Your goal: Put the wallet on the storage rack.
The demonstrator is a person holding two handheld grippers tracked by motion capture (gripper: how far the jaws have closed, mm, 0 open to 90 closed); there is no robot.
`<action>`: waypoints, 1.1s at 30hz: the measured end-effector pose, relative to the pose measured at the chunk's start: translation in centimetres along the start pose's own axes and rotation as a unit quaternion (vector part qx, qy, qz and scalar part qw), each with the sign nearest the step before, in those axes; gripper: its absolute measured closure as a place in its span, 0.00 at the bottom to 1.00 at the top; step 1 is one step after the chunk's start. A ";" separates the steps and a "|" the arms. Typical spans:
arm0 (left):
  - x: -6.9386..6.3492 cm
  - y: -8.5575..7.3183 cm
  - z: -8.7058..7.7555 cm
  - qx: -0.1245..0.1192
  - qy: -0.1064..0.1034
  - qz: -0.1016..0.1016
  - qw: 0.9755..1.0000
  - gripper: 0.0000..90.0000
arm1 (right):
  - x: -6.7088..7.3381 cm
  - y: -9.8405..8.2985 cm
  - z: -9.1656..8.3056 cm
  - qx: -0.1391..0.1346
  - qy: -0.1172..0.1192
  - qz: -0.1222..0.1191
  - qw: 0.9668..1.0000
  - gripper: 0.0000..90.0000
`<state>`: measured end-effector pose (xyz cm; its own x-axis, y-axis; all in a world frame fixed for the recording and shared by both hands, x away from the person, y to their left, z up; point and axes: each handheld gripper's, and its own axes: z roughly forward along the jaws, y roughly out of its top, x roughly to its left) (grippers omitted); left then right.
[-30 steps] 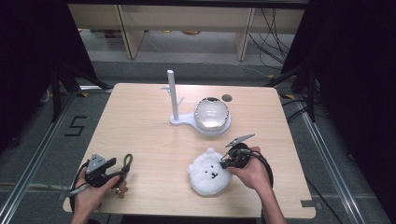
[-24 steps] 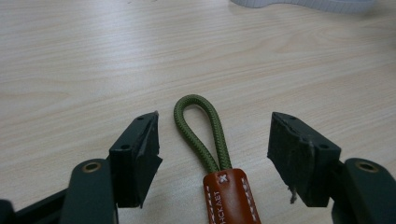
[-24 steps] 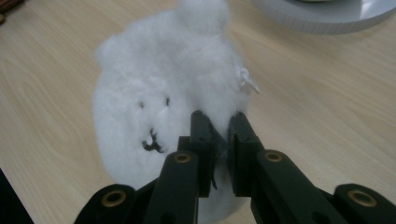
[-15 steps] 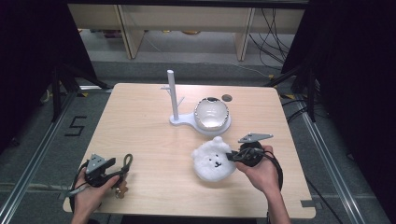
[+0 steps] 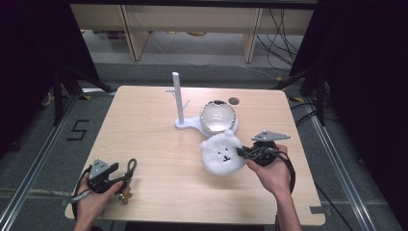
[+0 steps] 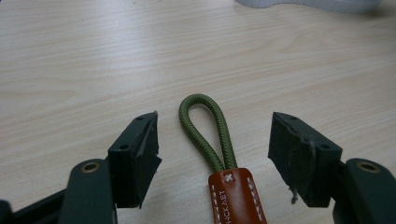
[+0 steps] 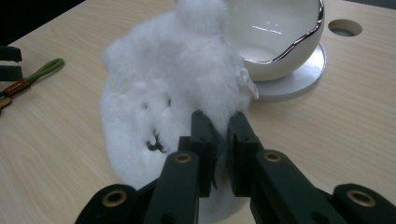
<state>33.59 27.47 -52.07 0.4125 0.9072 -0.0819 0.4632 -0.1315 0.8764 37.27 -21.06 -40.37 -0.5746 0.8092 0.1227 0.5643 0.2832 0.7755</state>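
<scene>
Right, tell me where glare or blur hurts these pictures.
High view: evenly lit, dark surroundings, soft detail on the plush. Right gripper view: bright highlights on the bowl, the plush's fur washed out. Left gripper view: green cord loop sharp, far edge blurred.

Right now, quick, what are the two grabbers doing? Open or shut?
Left gripper: open, jaws either side of the green cord loop, not pinching it.
Right gripper: shut on the fluffy white toy.

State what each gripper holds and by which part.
The right gripper is shut on the white plush toy, pinching fur at its edge. The left gripper holds nothing; its open jaws flank the green cord loop.
</scene>
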 end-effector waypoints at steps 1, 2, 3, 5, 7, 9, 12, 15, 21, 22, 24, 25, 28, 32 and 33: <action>0.0 0.0 0.0 0.000 0.001 -0.002 1.000 0.36 | 0.0 0.1 0.0 -0.005 -0.001 0.006 1.000 0.93; 0.0 0.0 0.0 0.000 0.000 -0.002 1.000 0.36 | 0.0 0.2 -0.1 -0.004 -0.008 0.008 1.000 0.93; -0.2 0.0 -0.1 0.003 0.006 -0.009 1.000 0.36 | -0.2 0.3 0.0 -0.013 -0.005 0.003 1.000 0.93; -0.1 0.0 -0.1 0.002 0.006 -0.008 1.000 0.36 | -0.4 0.7 -0.2 -0.019 -0.013 -0.002 1.000 0.93; -0.2 -0.1 -0.1 0.002 0.007 -0.012 1.000 0.36 | -0.2 0.9 -0.2 -0.024 -0.009 0.023 0.999 0.93; -0.1 -0.1 0.1 -0.001 0.000 -0.003 1.000 0.36 | -0.4 1.3 -0.2 -0.027 -0.016 0.016 0.999 0.93; -0.3 0.0 -0.1 0.009 0.009 -0.007 1.000 0.36 | -0.7 2.0 -0.1 -0.040 -0.015 0.023 0.999 0.93; -0.1 -0.1 0.1 0.000 -0.001 -0.001 1.000 0.36 | -0.9 2.3 -0.1 -0.045 -0.022 0.017 0.999 0.93; -0.2 0.0 0.0 0.002 0.004 -0.001 1.000 0.36 | -1.3 3.4 0.3 -0.060 -0.026 0.013 0.998 0.93; -0.3 -0.1 -0.1 0.008 0.009 -0.008 1.000 0.36 | -1.4 3.5 0.4 -0.063 -0.026 0.010 0.998 0.93; -0.1 -0.1 0.1 -0.001 -0.003 0.000 1.000 0.36 | -1.5 4.1 0.5 -0.056 -0.034 0.011 0.998 0.93; -0.1 -0.1 0.1 -0.001 -0.003 0.000 1.000 0.36 | -1.5 4.1 0.5 -0.056 -0.034 0.011 0.998 0.93; -0.1 -0.1 0.1 -0.002 -0.003 -0.002 1.000 0.36 | -1.6 4.5 0.9 -0.062 -0.030 0.018 0.997 0.93; 0.0 -0.1 0.1 -0.001 -0.002 0.002 1.000 0.36 | -2.0 5.1 1.3 -0.074 -0.037 0.011 0.997 0.93; 0.0 -0.1 0.1 -0.001 -0.002 -0.001 1.000 0.36 | -2.0 5.2 1.4 -0.077 -0.038 0.016 0.996 0.93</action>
<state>33.58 27.43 -52.21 0.4143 0.9061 -0.0859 0.4627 -0.1284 0.8772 42.17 -20.45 -37.41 -0.5082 0.8546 0.1066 0.4806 0.1787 0.8585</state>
